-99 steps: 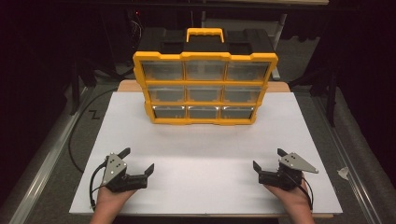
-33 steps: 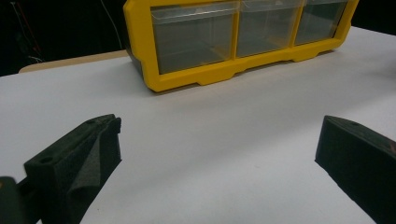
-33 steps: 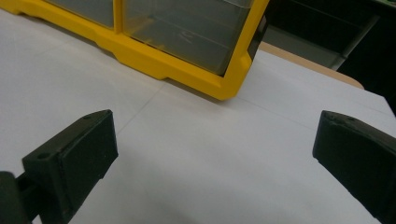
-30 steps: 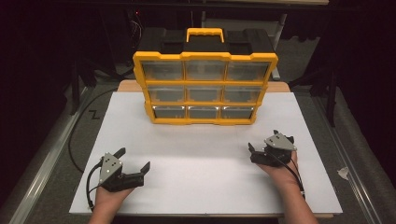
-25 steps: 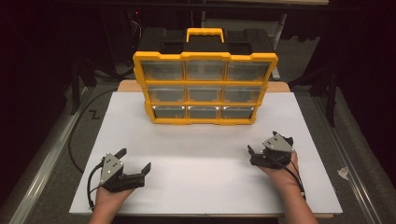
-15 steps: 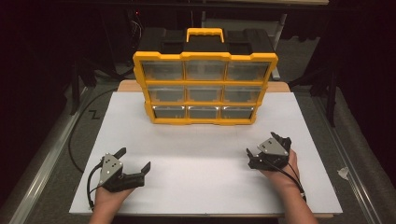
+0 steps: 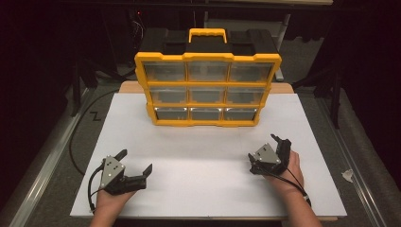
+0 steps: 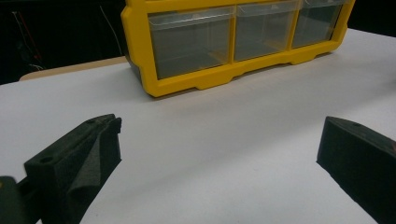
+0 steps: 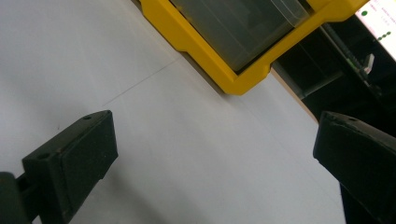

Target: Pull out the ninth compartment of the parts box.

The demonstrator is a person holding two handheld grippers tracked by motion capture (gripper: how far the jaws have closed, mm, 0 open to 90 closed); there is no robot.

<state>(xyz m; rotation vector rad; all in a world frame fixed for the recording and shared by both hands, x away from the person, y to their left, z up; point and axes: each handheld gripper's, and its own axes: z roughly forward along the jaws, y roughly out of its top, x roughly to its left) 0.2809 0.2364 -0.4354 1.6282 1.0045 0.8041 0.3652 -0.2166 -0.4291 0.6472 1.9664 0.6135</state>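
Two wide-spread tongs (image 7: 135, 163) (image 7: 268, 152), nothing held

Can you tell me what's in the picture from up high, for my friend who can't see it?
A yellow drawer box with nine clear drawers and a handle on top stands at the back of a white table. Near the front, a person's two hands each hold a black gripper, the left gripper and the right gripper, both open and holding nothing.
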